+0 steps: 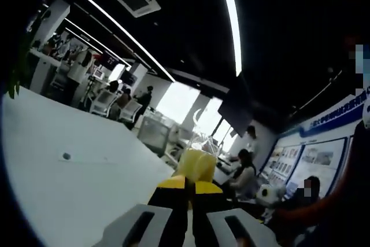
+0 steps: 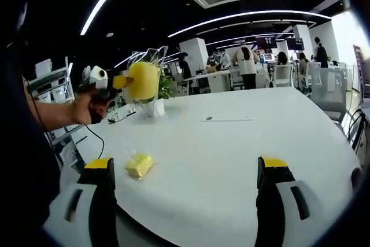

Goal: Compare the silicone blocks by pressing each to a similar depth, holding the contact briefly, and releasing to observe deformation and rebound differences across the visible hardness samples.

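My left gripper (image 1: 189, 184) is shut on a yellow silicone block (image 1: 196, 163) in clear wrapping and holds it up in the air, above the white table (image 1: 69, 195). In the right gripper view that same left gripper (image 2: 118, 80) comes in from the left, held by a hand (image 2: 87, 108), with the lifted block (image 2: 143, 80) at its tip. A second, smaller yellow block (image 2: 139, 166) in clear film lies on the table (image 2: 231, 154), just right of my right gripper's left jaw. My right gripper (image 2: 185, 166) is wide open above the near table edge, holding nothing.
A small plant in a white pot (image 2: 155, 107) stands on the table behind the raised block. A thin flat item (image 2: 225, 118) lies farther back. A small dark dot (image 1: 66, 156) marks the tabletop. Chairs, desks and people fill the office beyond.
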